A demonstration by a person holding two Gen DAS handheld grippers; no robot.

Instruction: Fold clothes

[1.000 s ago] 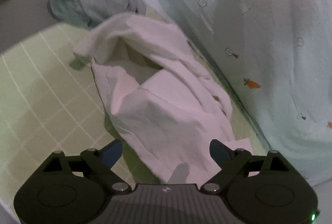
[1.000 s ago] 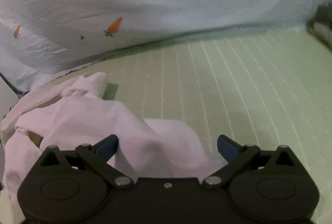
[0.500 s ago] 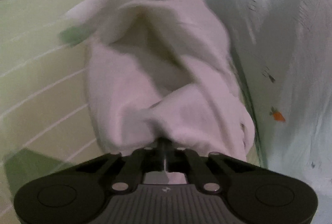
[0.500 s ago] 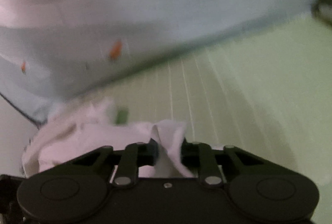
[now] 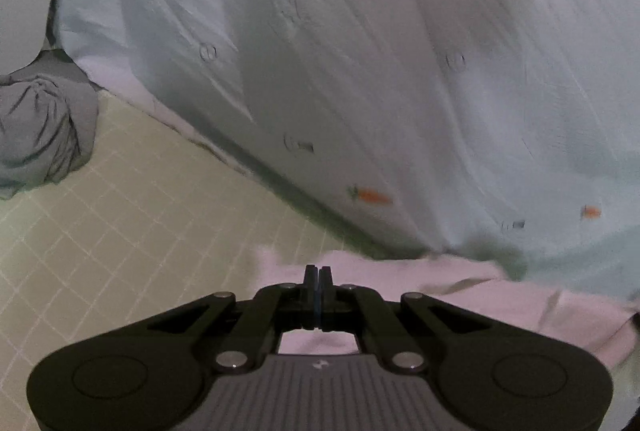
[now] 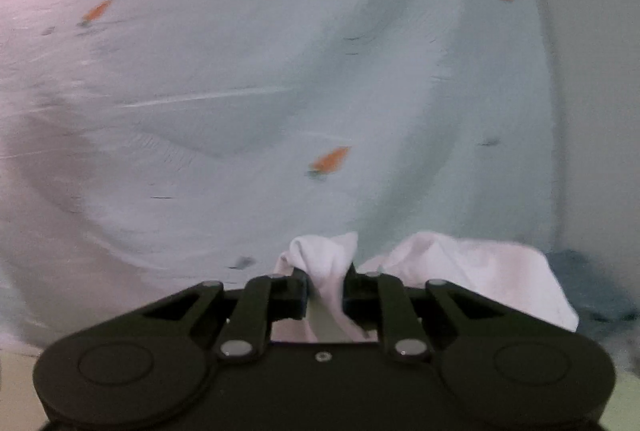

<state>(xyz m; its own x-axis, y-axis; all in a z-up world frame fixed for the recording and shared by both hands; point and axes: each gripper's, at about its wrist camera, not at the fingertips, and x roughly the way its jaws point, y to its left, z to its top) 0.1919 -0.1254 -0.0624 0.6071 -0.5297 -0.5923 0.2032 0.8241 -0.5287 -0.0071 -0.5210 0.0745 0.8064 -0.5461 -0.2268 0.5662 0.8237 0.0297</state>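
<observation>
Grey bundle: a crumpled grey cloth sits at the far left of the left view. It rests on the green mat, right by the edge of the pale blue sheet.

Green mat: a light green mat with thin white lines making squares. It fills the lower left of the left view.

Left gripper: its two black fingers are pressed tight together with no gap. The white cloth lies right at and under the tips. It looks pinched there, but the pinch itself is hard to see.

White cloth: in the left view it spreads from the finger tips off to the right, low in the picture. It lies over the green mat, close to the bottom edge of the blue sheet.

Blue sheet: a big pale blue sheet with little orange carrots on it. It fills the top and right of the left view, and it has soft folds.

Right gripper: its fingers are clamped on a bunched fold of the white cloth. The cloth sticks up between the tips. More of it puffs out to the right.

Dark cloth: a blurry blue-grey piece at the far right of the right view, just past the white cloth.
</observation>
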